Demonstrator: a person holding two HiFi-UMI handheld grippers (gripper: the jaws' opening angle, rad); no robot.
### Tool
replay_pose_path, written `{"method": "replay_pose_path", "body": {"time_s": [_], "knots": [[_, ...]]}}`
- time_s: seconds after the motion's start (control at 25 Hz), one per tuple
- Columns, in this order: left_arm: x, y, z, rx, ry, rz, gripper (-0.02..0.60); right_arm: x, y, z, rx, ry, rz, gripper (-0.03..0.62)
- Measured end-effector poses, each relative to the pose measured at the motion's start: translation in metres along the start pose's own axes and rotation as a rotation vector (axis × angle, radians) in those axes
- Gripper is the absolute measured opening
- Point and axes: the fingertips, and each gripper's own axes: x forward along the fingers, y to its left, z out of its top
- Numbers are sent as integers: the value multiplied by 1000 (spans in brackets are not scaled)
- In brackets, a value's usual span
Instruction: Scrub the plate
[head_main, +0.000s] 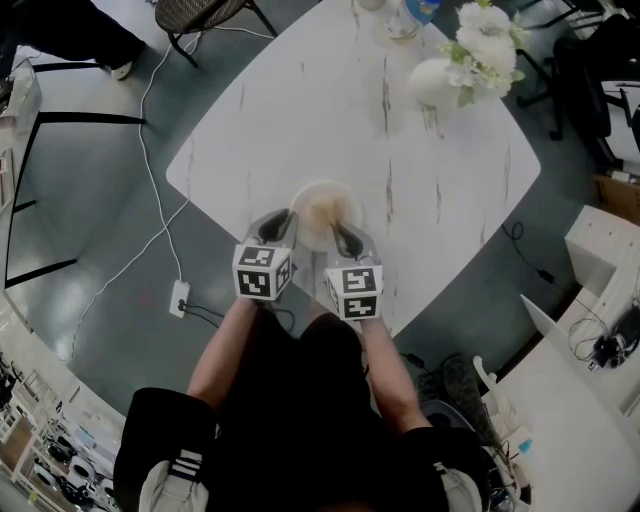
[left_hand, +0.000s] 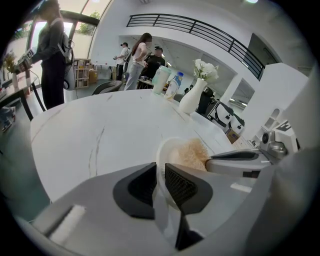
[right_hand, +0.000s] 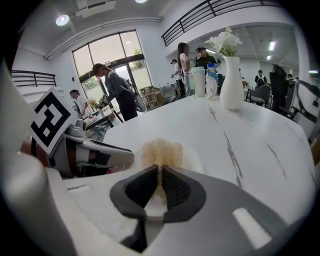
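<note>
A small white plate (head_main: 312, 200) lies near the front corner of the white marble table (head_main: 400, 150). A tan, fuzzy scrubbing pad (head_main: 322, 212) rests on the plate. My left gripper (head_main: 279, 228) is shut on the plate's left rim, and the rim (left_hand: 161, 156) runs between its dark pads. My right gripper (head_main: 346, 240) is shut on the scrubbing pad (right_hand: 161, 151), which presses against the plate (right_hand: 194, 159). In the left gripper view the pad (left_hand: 190, 154) sits against the plate face, with the right gripper's fingers (left_hand: 239, 156) behind it.
A white vase with white flowers (head_main: 470, 60) and a cup and bottle (head_main: 405, 15) stand at the table's far side. A chair (head_main: 200, 12) is beyond the table. A power strip (head_main: 180, 298) and cable lie on the floor at left. Several people (left_hand: 142, 55) stand in the background.
</note>
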Motion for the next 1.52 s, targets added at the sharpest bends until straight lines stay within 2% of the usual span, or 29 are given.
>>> {"method": "replay_pose_path", "body": {"time_s": [0.64,1.04,1.32,1.52], "knots": [[-1,0,1,-3,1,-1,60,-25,-43,-2,53,-12,-103,29],[-1,-1,0,-5,3,-4,60,-26,-46,-4,69,-15,-109,29],[-1,-1,1,-3,-4,-12,60,-34,-42,10,111,-49,-80,30],[-1,-1,1,-4,-6,-15,60,-37,-10,23,90,-72,12,29]]}}
